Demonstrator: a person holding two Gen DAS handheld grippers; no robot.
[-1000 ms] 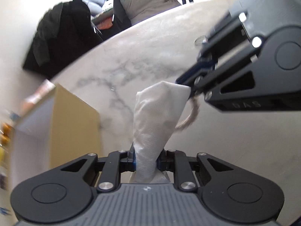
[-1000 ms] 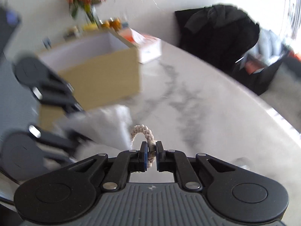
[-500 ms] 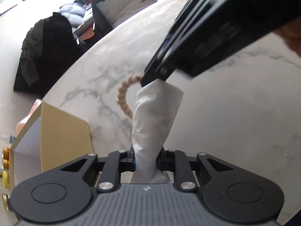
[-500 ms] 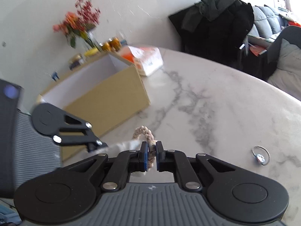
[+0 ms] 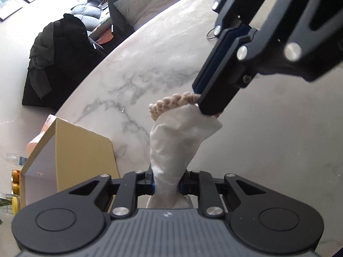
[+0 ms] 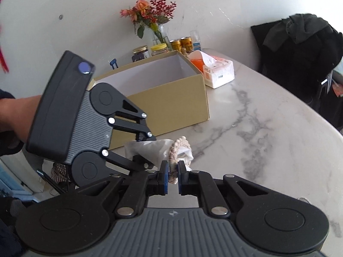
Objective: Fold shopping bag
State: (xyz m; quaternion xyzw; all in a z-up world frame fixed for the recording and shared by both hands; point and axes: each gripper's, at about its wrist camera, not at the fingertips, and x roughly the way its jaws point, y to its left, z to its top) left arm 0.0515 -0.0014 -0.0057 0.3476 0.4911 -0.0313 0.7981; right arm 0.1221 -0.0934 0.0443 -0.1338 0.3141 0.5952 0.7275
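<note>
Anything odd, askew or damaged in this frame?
Only the white bag: bunched into a twisted wad between the left gripper and right gripper, not flat. Nothing looks spilled or damaged.

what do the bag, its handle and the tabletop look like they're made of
Bag: white, matte, looks like nonwoven fabric, going by its fine dimpled texture. Handle: beige braided cord, probably cotton rope, knobbly plaits showing. Tabletop: white with grey veins, smooth sheen; marble or a marble-look surface.

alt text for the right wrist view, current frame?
The right gripper pinches the braided rope handle of a bunched white shopping bag, which the left gripper also clamps from the left above a marble table. Behind stand an open cardboard box, a tissue box and a vase of flowers.
</note>
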